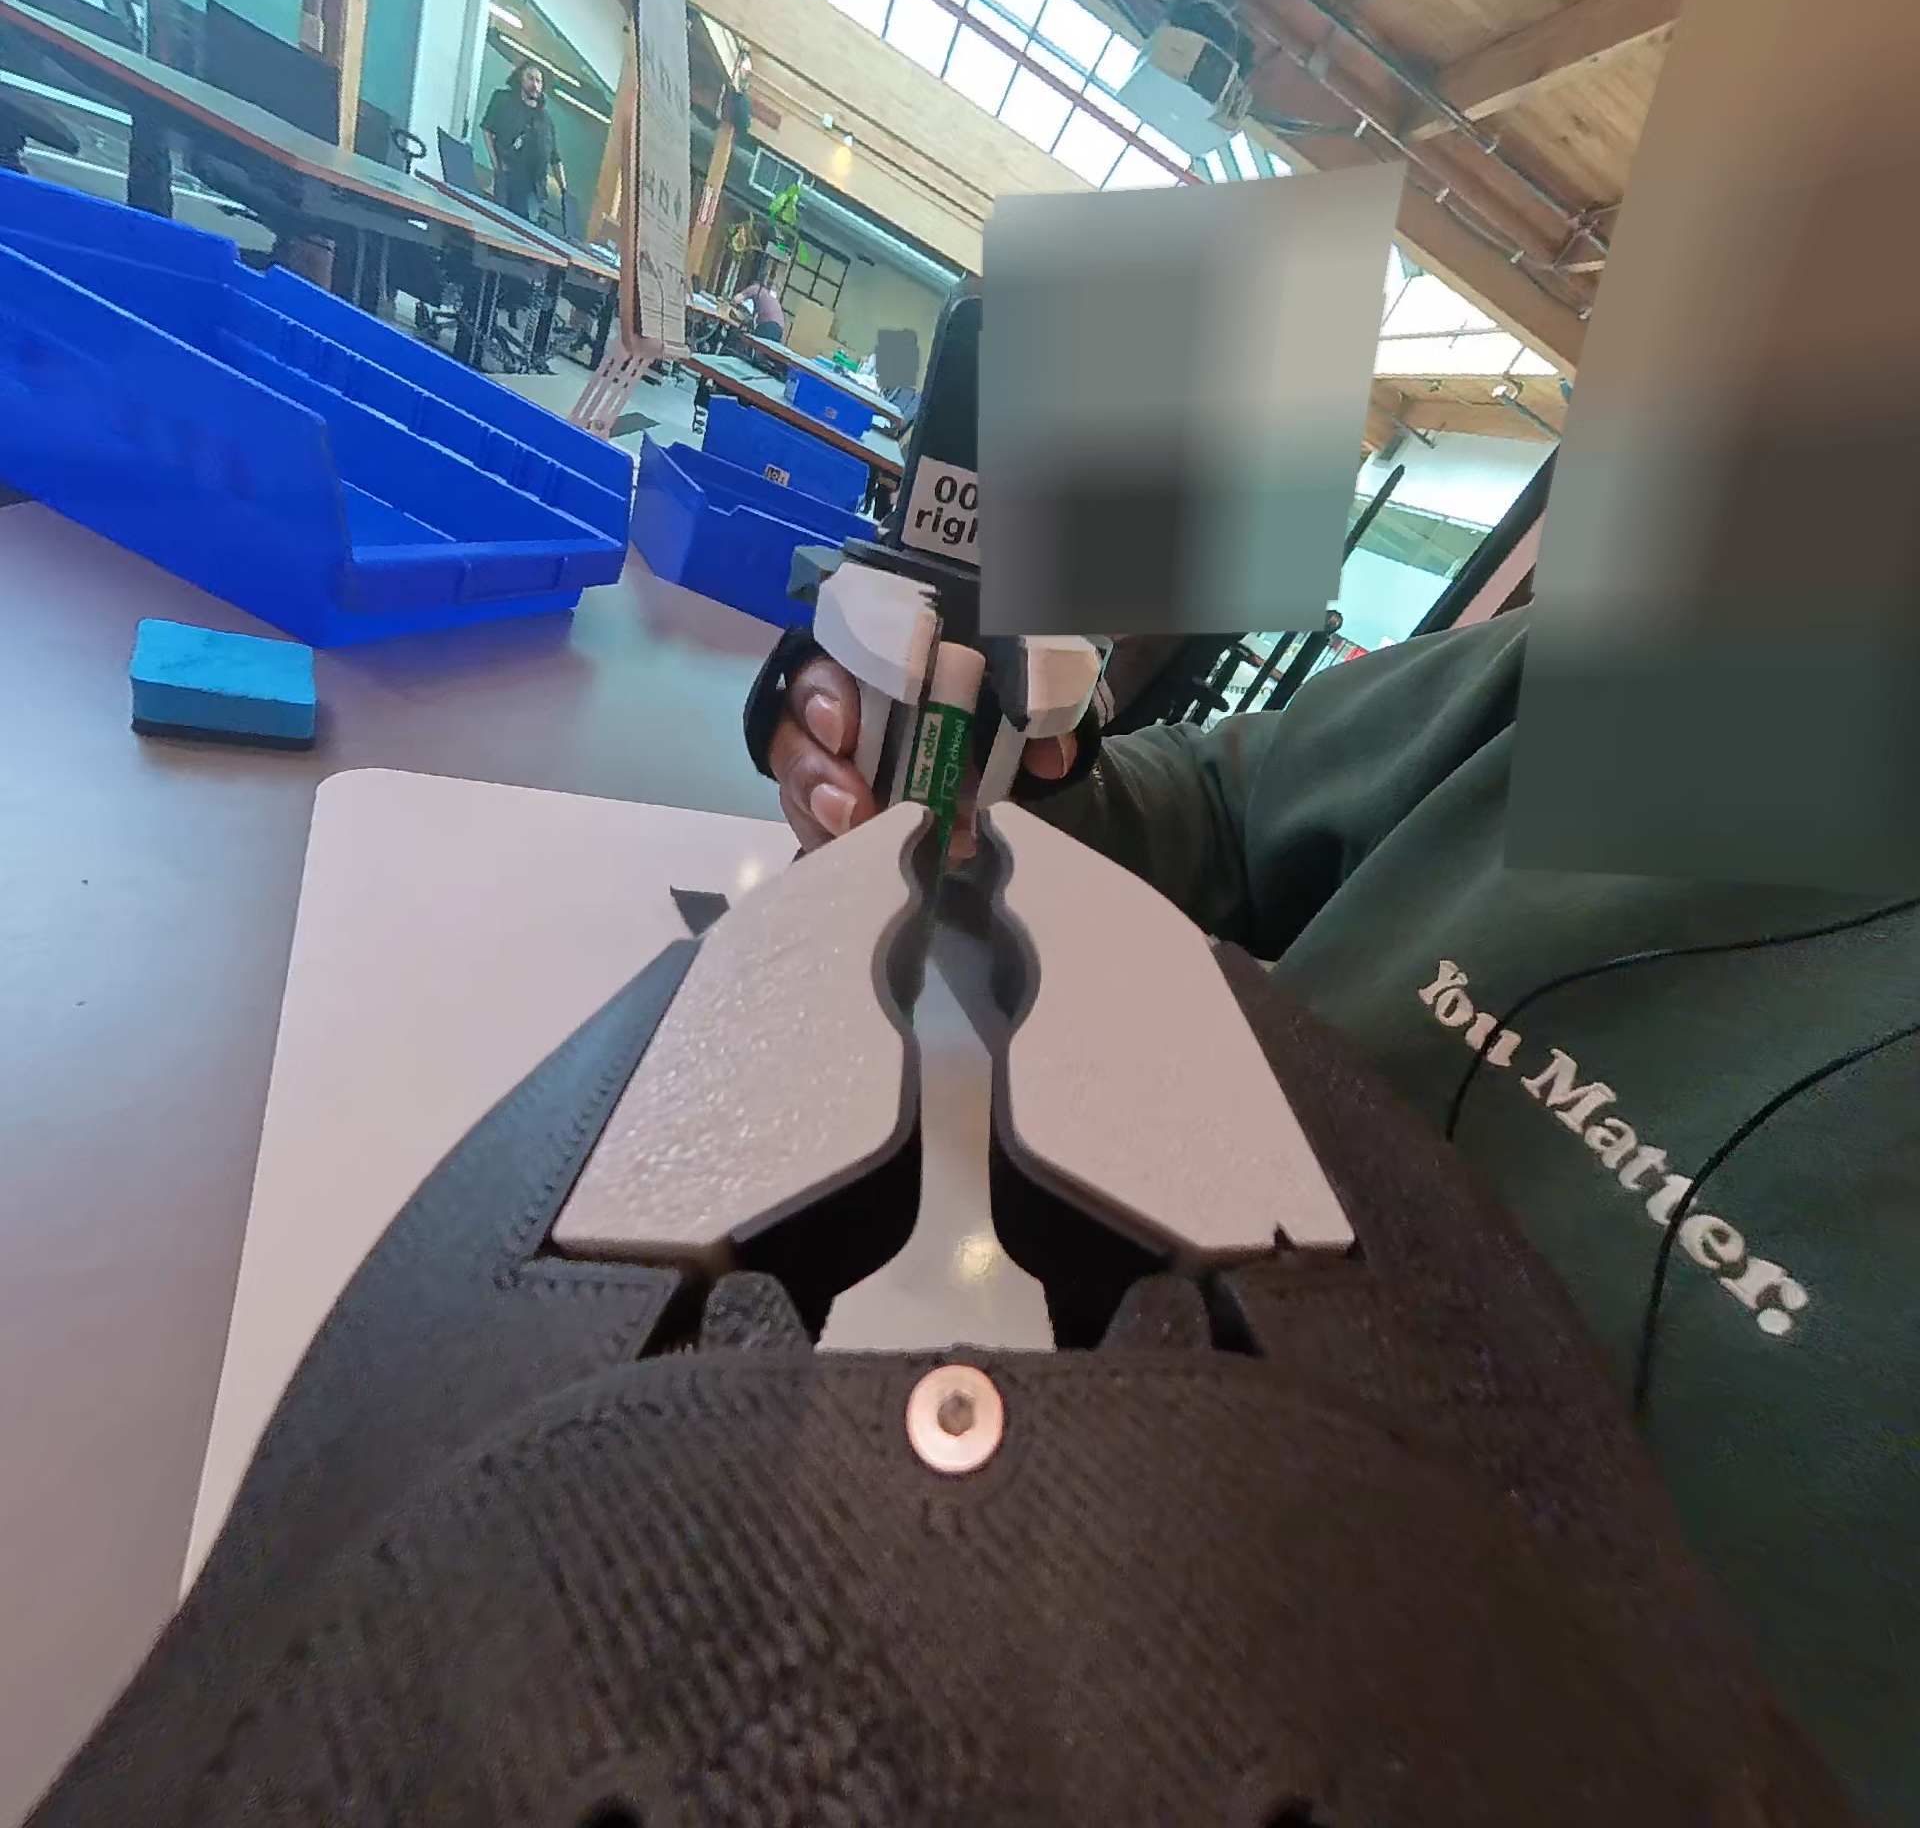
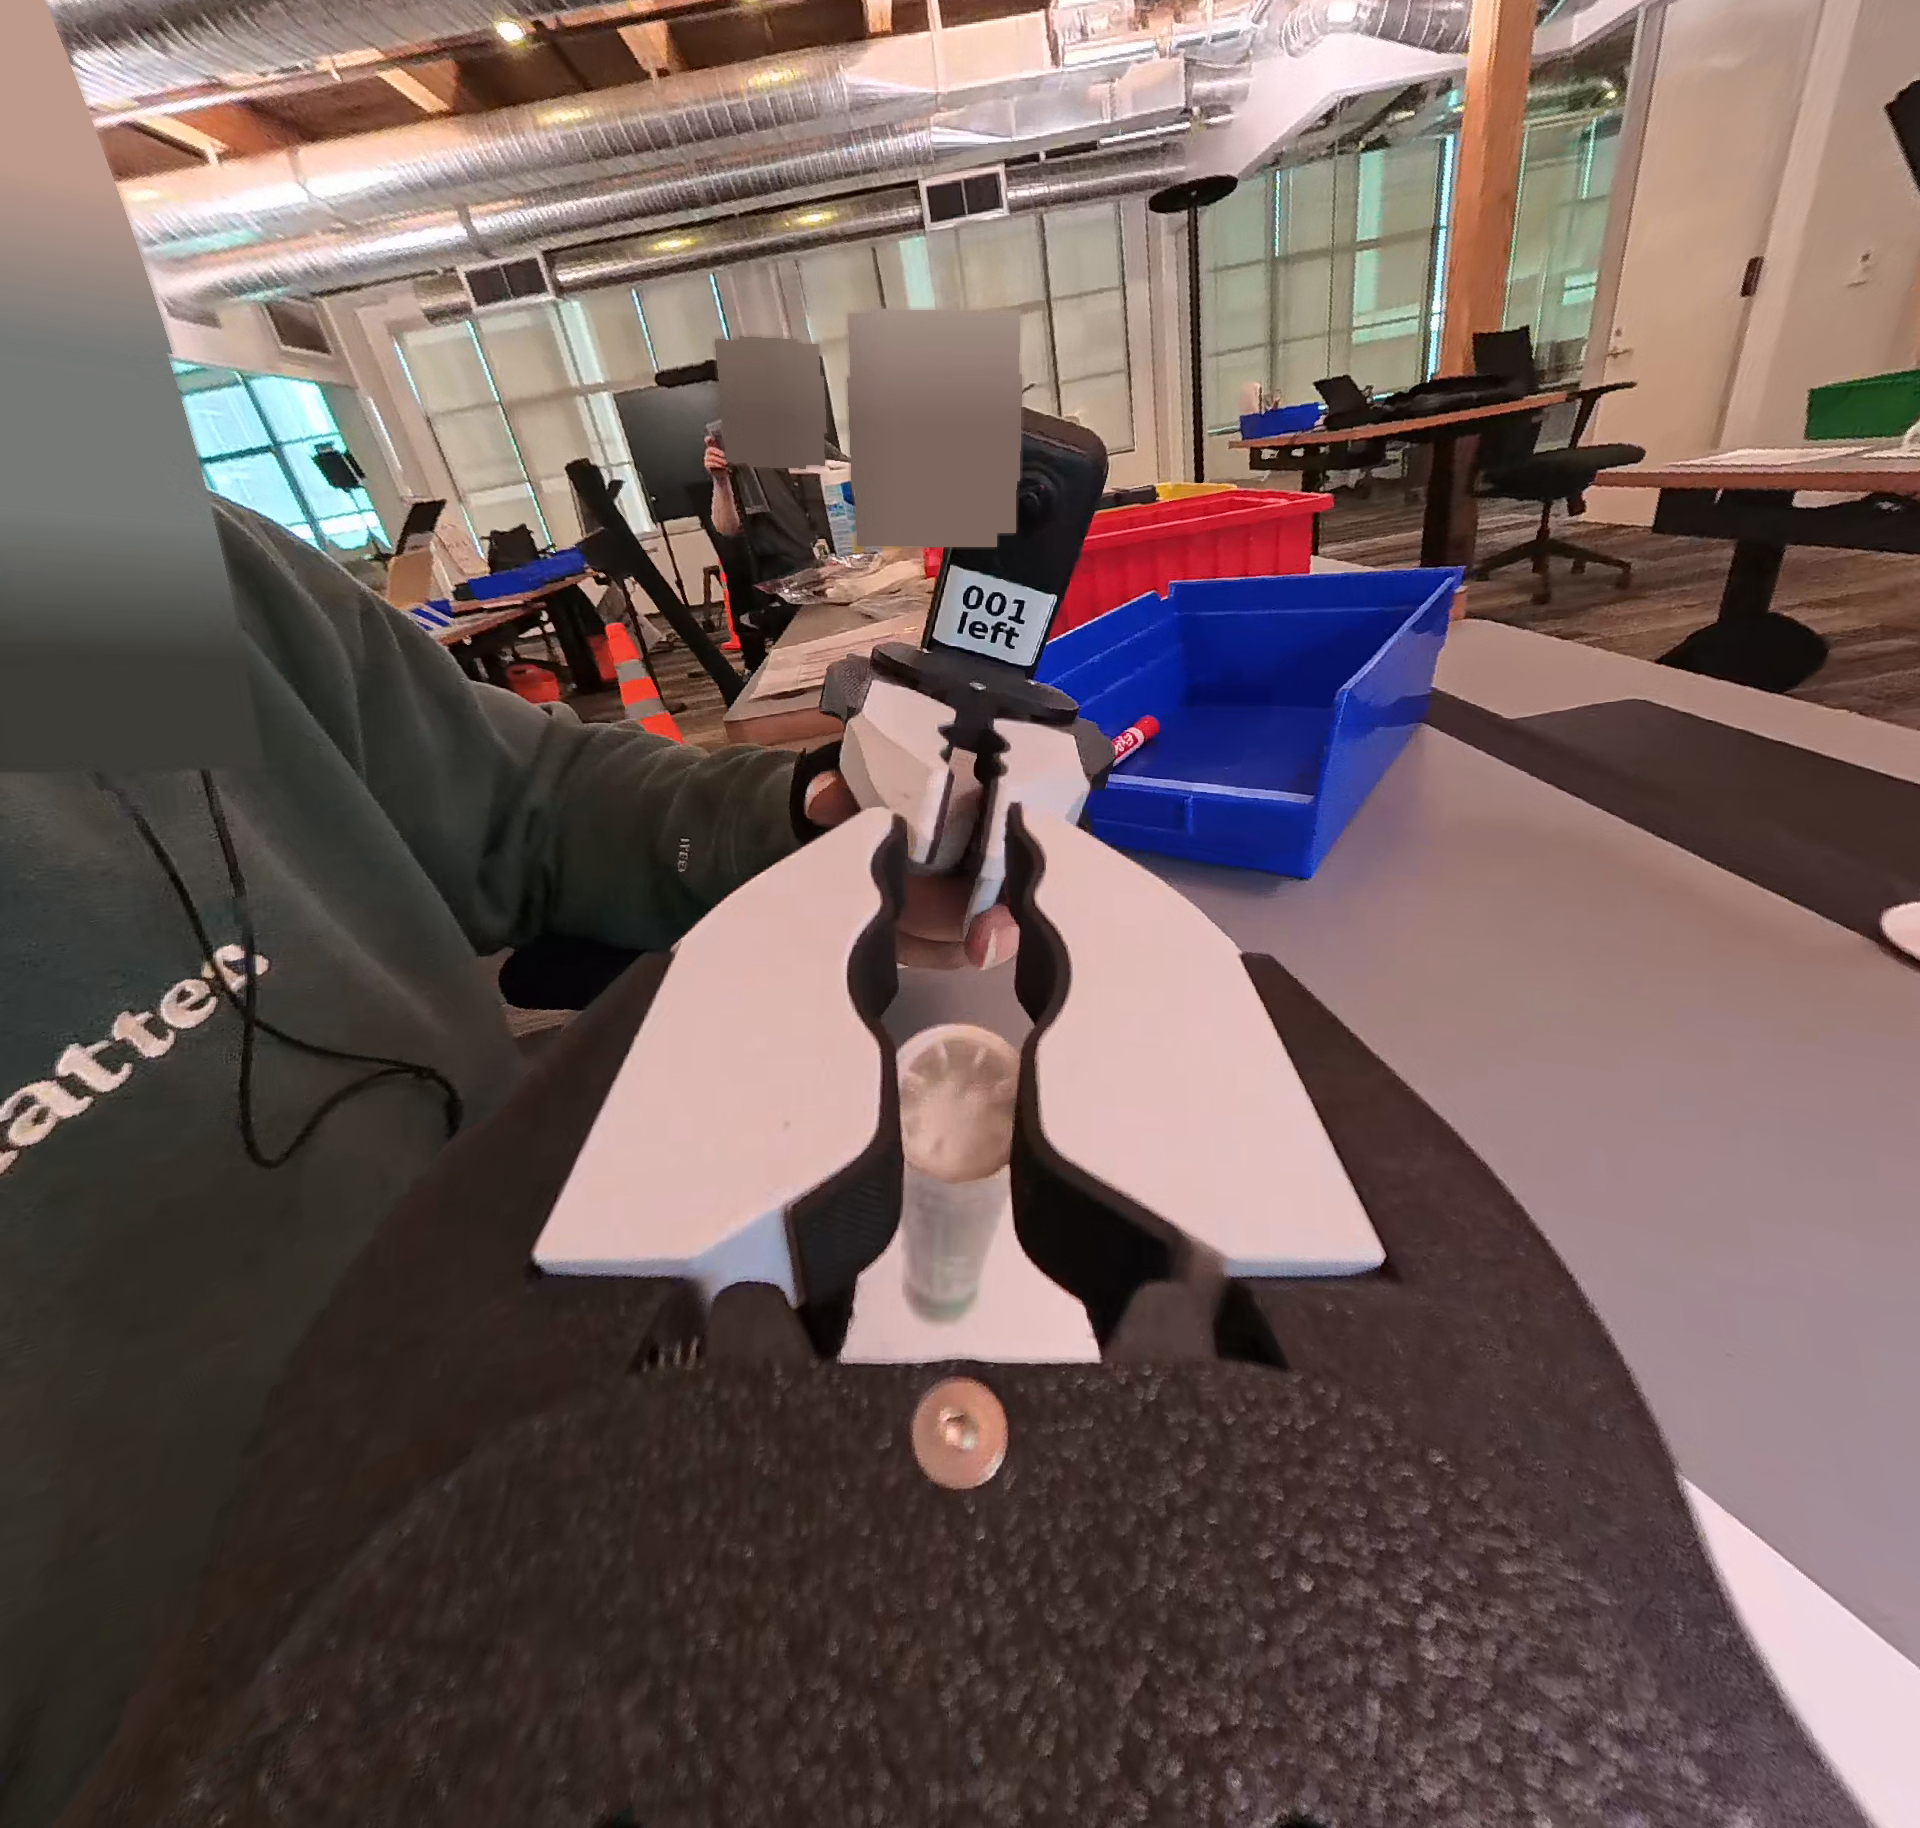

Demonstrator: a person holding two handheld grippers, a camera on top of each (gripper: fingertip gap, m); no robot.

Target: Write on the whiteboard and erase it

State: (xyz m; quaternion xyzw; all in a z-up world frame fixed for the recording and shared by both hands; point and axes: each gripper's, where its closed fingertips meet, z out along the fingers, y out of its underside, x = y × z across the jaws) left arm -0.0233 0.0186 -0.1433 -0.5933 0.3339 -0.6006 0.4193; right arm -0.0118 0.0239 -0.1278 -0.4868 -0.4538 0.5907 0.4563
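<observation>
My right gripper (image 2: 954, 905) clamps the light, stiff, slippery green marker (image 1: 943, 750) mid-barrel, upright above the whiteboard (image 1: 468, 947), while my left gripper (image 1: 954, 828) is nearly closed on nothing, the soft blue eraser (image 1: 223, 682) lying far left.

1. The grey tabletop (image 1: 125, 895) carries everything.
2. A white whiteboard (image 1: 468, 999) lies flat on it.
3. A blue eraser (image 1: 223, 682) sits just beyond the board's far corner.
4. Blue bins (image 1: 312, 448) rest farther back.
5. Another blue bin (image 2: 1278, 718) holds a red marker (image 2: 1135, 739).
6. A dark mat (image 2: 1714, 791) lies beside that bin.
</observation>
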